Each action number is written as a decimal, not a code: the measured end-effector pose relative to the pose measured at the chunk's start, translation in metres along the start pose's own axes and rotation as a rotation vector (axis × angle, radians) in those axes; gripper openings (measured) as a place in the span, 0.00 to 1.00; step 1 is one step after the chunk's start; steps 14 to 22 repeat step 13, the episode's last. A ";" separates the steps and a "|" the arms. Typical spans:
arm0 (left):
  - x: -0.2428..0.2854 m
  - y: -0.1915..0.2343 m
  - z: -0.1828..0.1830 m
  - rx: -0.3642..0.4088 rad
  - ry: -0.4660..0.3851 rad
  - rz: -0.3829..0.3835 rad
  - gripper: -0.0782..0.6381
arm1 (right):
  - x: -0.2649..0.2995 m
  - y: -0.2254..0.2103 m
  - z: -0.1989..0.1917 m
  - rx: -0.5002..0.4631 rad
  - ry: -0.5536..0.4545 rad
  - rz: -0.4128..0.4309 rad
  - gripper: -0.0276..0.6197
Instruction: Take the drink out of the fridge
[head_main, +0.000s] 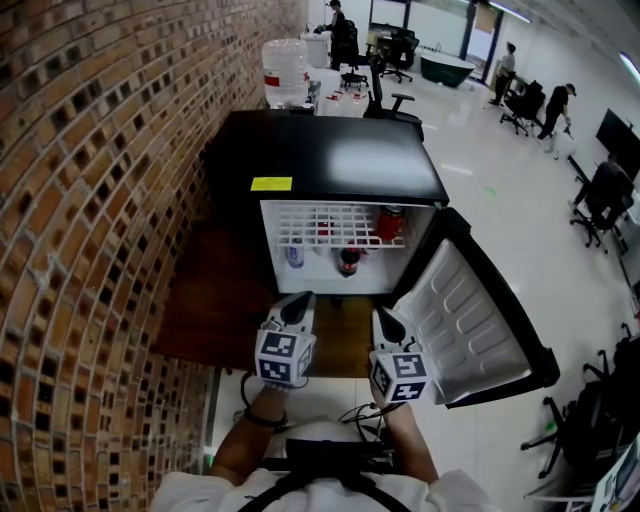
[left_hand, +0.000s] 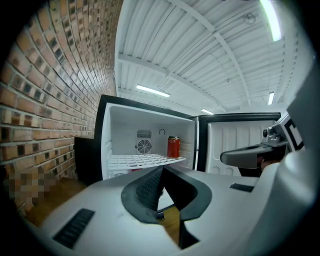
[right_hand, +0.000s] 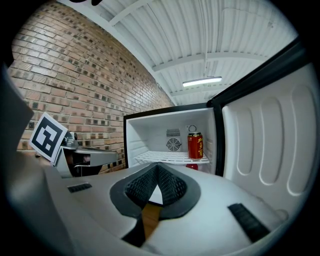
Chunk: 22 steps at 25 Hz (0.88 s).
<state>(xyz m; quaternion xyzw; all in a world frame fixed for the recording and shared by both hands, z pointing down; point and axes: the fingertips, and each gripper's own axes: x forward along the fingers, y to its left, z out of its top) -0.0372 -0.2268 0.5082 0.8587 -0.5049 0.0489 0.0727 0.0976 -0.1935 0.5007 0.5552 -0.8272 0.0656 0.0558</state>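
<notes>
A rough red-brown brick wall (head_main: 90, 200) is seen at the left, and a brown wooden board (head_main: 210, 300) is laid at its foot, reaching in front of a small black fridge with a white inside (head_main: 330, 160), which is opened toward the person. The left gripper (head_main: 297, 303) is held out low before the opening on a bare forearm, its marker cube turned upward, its jaws pointed at the fridge and pressed together with nothing between them. Just beside it the right gripper (head_main: 386, 322) is held at much the same height and pointed the same way, its jaws likewise closed on nothing. The drink, a red metal can (head_main: 390, 222), is stood upright at the right end of the white wire shelf (head_main: 320, 228), apart from both grippers. The black door with a white ribbed lining (head_main: 470, 320) is swung wide at the right
</notes>
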 end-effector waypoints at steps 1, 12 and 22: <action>0.000 0.000 0.000 -0.002 0.000 -0.001 0.11 | 0.000 0.000 -0.001 0.001 0.002 0.000 0.06; -0.001 0.002 -0.003 -0.005 0.000 0.003 0.11 | 0.001 0.001 -0.003 0.005 0.005 0.000 0.06; -0.001 0.002 -0.004 -0.003 0.000 0.004 0.11 | 0.001 0.001 -0.003 0.005 0.004 0.000 0.06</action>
